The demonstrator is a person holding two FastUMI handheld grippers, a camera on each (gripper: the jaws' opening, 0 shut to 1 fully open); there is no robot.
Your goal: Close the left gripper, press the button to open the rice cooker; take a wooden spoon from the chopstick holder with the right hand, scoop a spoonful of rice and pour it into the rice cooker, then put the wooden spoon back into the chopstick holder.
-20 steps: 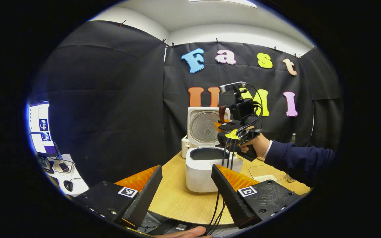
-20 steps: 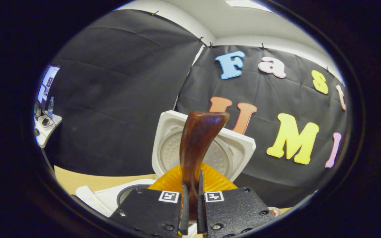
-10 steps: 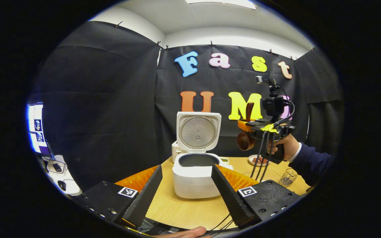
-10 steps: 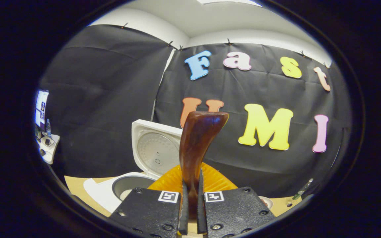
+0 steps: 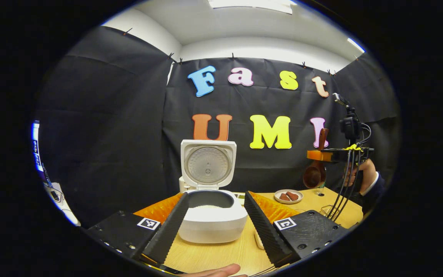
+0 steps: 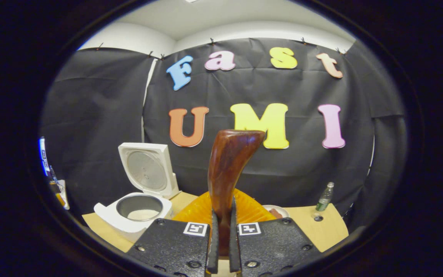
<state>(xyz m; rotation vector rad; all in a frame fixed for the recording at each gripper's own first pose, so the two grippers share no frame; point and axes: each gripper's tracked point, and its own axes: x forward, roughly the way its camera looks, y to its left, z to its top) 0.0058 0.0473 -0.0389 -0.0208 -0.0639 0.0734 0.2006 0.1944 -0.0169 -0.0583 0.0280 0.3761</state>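
Observation:
The white rice cooker (image 5: 212, 225) stands open on the wooden table, lid (image 5: 208, 164) upright, with white rice (image 5: 207, 207) in the pot. My left gripper (image 5: 215, 194) is open just in front of it, one finger on each side of the pot, touching nothing. Off to the right, well above the table, a hand holds my right gripper (image 5: 315, 155), with the wooden spoon (image 5: 313, 176) hanging bowl-down from it. In the right gripper view that gripper (image 6: 221, 234) is shut on the spoon's handle (image 6: 229, 169), and the cooker (image 6: 137, 215) lies low on the left.
A small plate (image 5: 288, 196) with brown pieces sits right of the cooker. The wire chopstick holder (image 5: 327, 211) stands near the table's right edge under the right gripper's cables. A green bottle (image 6: 324, 197) is at the far right. Fingers (image 5: 214, 271) show below.
The right gripper has carried the spoon from above the cooker's pot off to the right. The left gripper has drawn nearer the cooker, and rice now shows in the pot.

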